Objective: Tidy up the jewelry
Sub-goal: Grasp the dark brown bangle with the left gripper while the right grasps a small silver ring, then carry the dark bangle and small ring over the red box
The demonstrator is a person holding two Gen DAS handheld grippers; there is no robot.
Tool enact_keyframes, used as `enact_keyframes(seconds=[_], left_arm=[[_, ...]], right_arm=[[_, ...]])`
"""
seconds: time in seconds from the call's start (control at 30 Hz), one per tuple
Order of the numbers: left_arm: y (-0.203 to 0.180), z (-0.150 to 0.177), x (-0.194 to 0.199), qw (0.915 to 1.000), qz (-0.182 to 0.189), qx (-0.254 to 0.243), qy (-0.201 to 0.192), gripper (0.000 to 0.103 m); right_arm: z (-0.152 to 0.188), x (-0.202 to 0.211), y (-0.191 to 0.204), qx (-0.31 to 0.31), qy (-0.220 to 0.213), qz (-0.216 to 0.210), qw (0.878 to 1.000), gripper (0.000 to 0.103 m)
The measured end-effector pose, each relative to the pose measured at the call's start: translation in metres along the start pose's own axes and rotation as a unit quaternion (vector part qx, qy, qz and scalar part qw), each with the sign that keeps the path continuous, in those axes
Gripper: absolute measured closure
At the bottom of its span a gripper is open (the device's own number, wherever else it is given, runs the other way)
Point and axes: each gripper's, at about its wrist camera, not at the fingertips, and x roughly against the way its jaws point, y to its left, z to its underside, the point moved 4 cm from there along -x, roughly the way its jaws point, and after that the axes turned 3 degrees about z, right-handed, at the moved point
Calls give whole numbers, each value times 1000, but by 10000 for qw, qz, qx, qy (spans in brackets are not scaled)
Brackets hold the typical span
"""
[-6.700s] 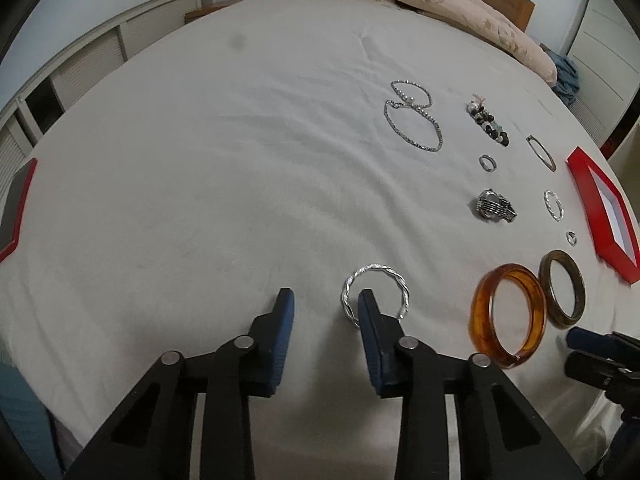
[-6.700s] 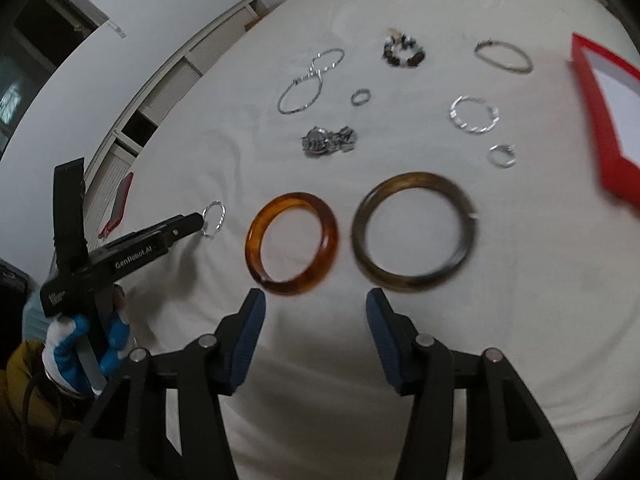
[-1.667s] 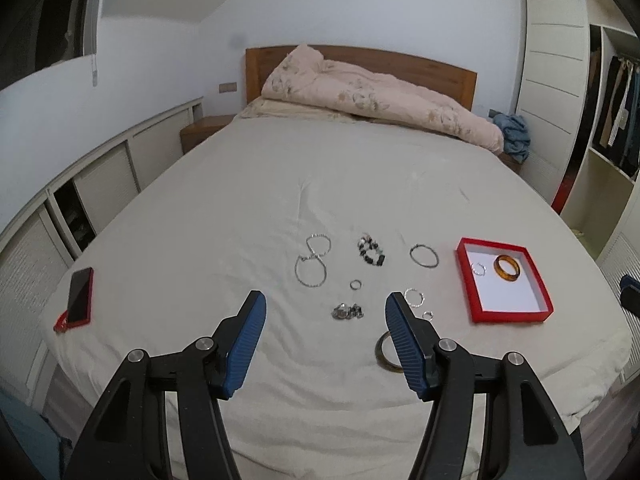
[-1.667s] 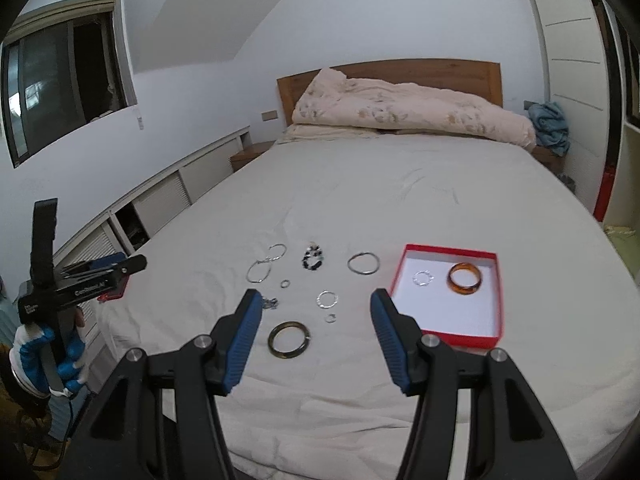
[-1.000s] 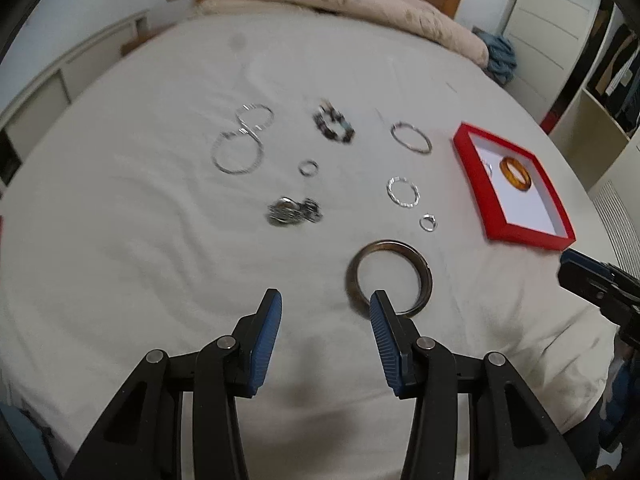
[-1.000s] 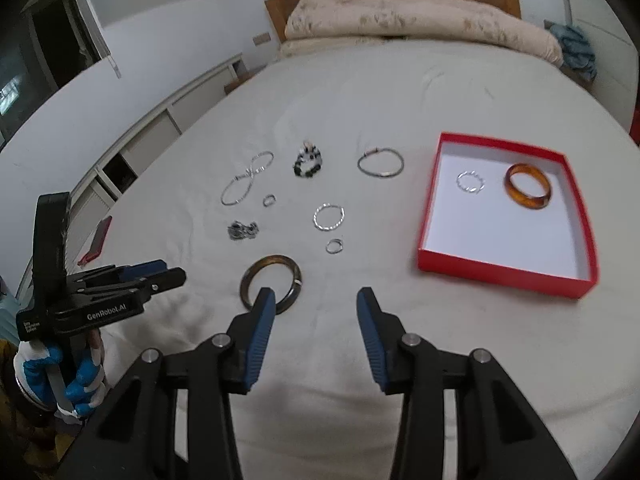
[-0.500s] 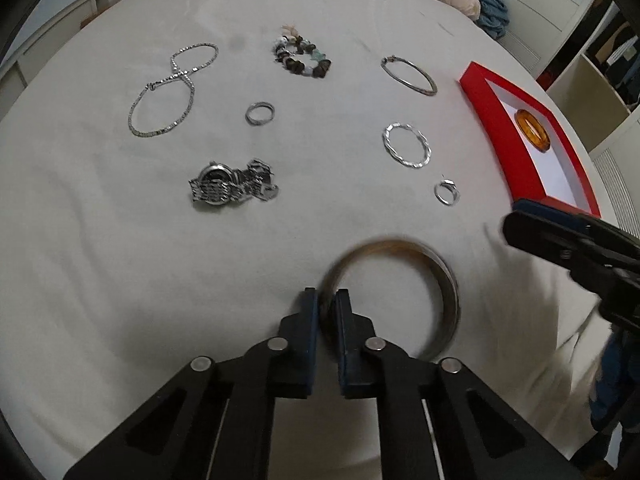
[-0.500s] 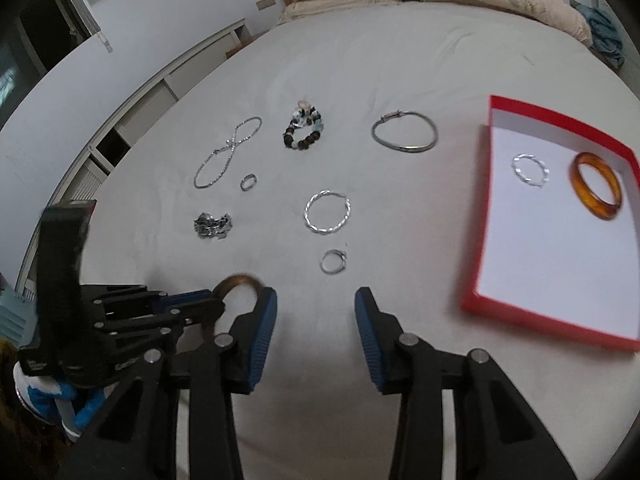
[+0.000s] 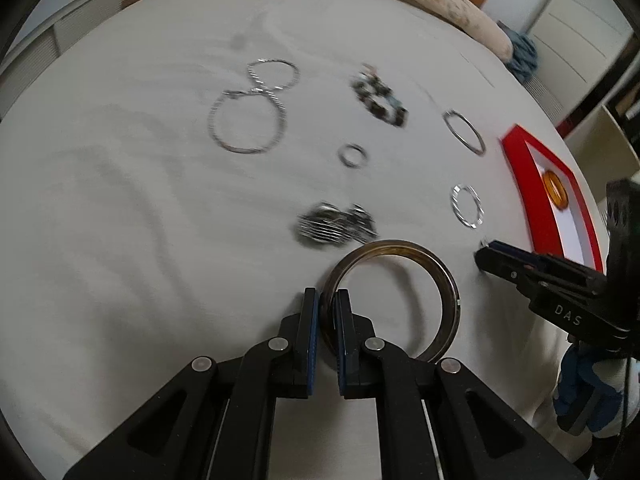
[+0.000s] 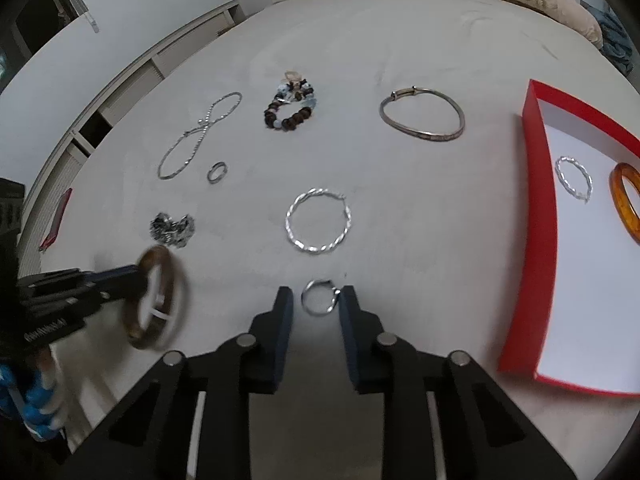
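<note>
Two grippers at work on the bed, both low over the sheet. Item 1: left gripper, clenched on near-left rim of dark bangle; in the right wrist view the bangle looks tipped up on edge and blurred, so prob. already leaving the sheet. Risk: pinch sits on one short arc of a hard, smooth hoop, so it could pivot or slide out if swung fast toward the red box at right. Item 2: right gripper, jaws closing w/ small ring between them, lying flat on the sheet; pads not seen pressing yet. Risk: ring is thin and low, soft bedding gives way, so the pads may ride over it, flick it aside, or pinch a fold of sheet instead. Item 3: both tools close together; left gripper w/ its bangle is near the right one's left side, so paths to the box may cross and knock. Item 4: box at far right already holds twisted ring and amber bangle; a careless drop could strike them or catch the box wall. Others unsorted on bed: twisted hoop, silver bangle, bead bracelet, chain, plain ring, watch; the hoop lies just beyond the small ring, may get nudged.
</note>
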Motion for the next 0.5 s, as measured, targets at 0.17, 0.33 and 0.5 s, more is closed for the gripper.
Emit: enact_keyframes(seconds=[0.17,0.33,0.5], left_arm=[[12,-3,11,9999,-95,109,-84,95],[10,-2,30,9996,-156,120,-200,95],[-5,-1,53,9991,-162,1,-381,95]], right_arm=[[-2,-4,4,43,-3,77,10000,85],[2,11,11,62,-82,50,9999,85],[8,49,20,77,-357,-15,9993,85]])
